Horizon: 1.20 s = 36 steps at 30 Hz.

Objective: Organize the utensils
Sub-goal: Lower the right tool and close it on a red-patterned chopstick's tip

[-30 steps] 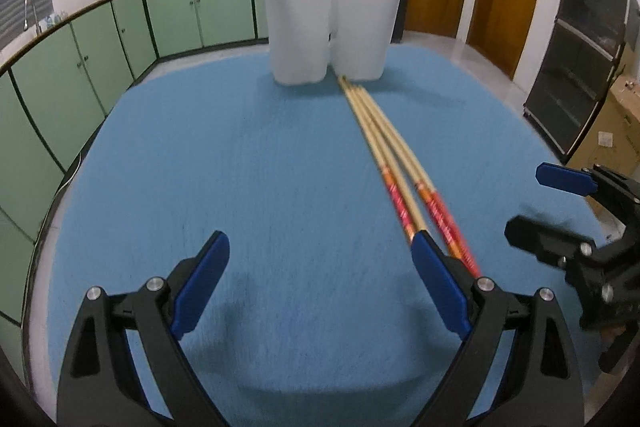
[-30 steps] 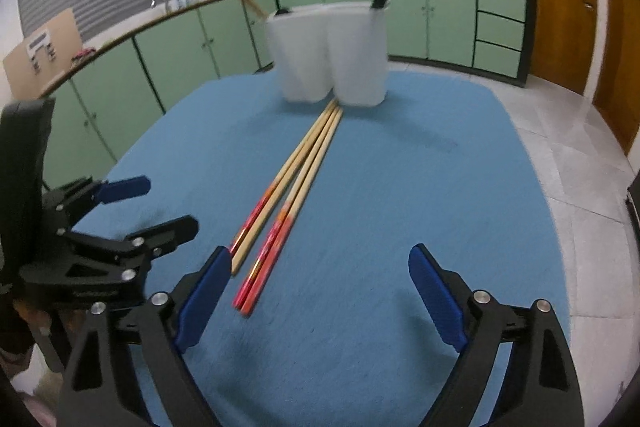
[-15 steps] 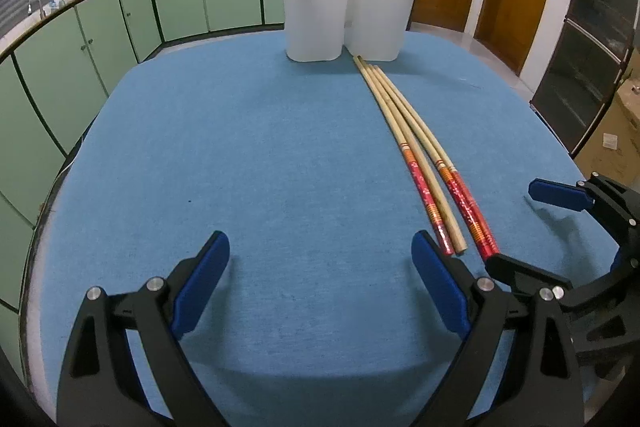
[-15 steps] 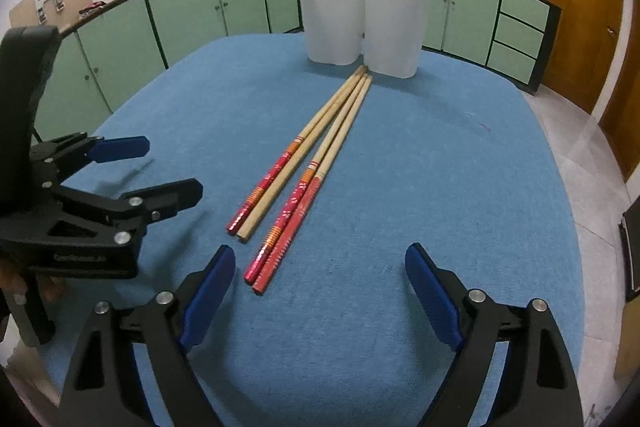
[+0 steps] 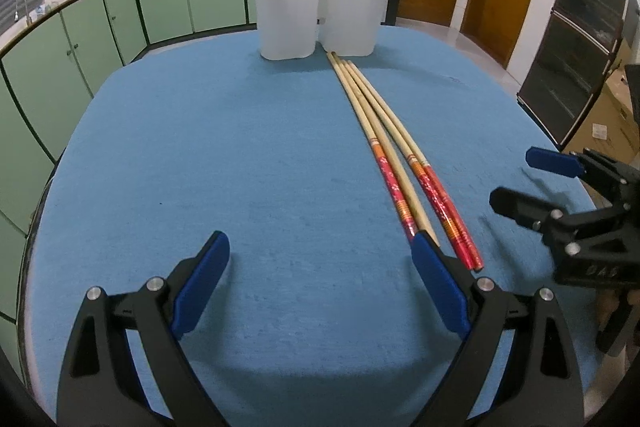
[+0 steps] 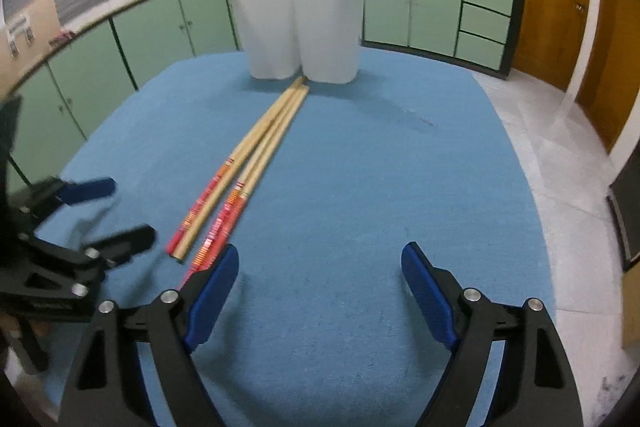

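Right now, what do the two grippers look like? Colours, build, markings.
Both match. The left gripper and right gripper have black plastic bodies with cut-out, truss-like arms, silver round-head screws at the joints, and flat blue pads on the fingers. The right gripper's side shows faint embossed lettering, too blurred to read. No cables or sleeves visible.

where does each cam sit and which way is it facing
Left wrist: on the left gripper, angled down over the blue table; right gripper shows at right.
Right wrist: on the right gripper, same downward tilt; left gripper at left.
Shared: chopsticks pointing toward the white holder.
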Tool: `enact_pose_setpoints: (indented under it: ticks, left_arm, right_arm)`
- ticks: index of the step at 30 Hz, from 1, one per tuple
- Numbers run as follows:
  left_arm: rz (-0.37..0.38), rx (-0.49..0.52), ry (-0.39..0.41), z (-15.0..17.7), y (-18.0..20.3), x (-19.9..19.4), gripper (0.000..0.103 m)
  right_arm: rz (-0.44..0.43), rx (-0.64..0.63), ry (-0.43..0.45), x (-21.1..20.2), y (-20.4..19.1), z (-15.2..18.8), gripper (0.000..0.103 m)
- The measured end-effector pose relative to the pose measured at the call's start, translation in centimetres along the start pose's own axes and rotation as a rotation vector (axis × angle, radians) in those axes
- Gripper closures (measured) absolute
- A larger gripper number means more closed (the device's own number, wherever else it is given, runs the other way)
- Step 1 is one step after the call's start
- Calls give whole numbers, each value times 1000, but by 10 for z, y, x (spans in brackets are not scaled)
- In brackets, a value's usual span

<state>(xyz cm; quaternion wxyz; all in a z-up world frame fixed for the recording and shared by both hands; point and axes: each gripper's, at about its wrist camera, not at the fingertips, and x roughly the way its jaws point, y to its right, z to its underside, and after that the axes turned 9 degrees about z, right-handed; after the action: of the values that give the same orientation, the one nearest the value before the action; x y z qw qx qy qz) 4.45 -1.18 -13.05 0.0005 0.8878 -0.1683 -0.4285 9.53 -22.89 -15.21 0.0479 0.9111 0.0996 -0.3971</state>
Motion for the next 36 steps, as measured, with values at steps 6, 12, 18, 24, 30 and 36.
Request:
enact_pose_setpoints:
  ticks: [6,12,18,24,30,36]
  left_arm:
    - [-2,-1,-27,2,0,5,14]
    - [-23,-43,-22,1,-11,3,14]
    - [-28,-49,-20,1,-13,3,14]
    - [-11,-36,-19,1,-10,3,14]
    - [-1,-19,-25,1,-2,6,14]
    - [2,-24,-21,0,-3,7,14]
  right_arm:
    - [-78,-77,-14,-1,-21,4,21]
    - [-79,-142,-42,2,-39,9,21]
    - [-26,-123,-47,3,-36,9,25]
    - [11,-69,-43,4,-22,7,26]
    - [124,-1,-39,3,-4,8,31]
    - [40,43,-28,-1,7,9,37]
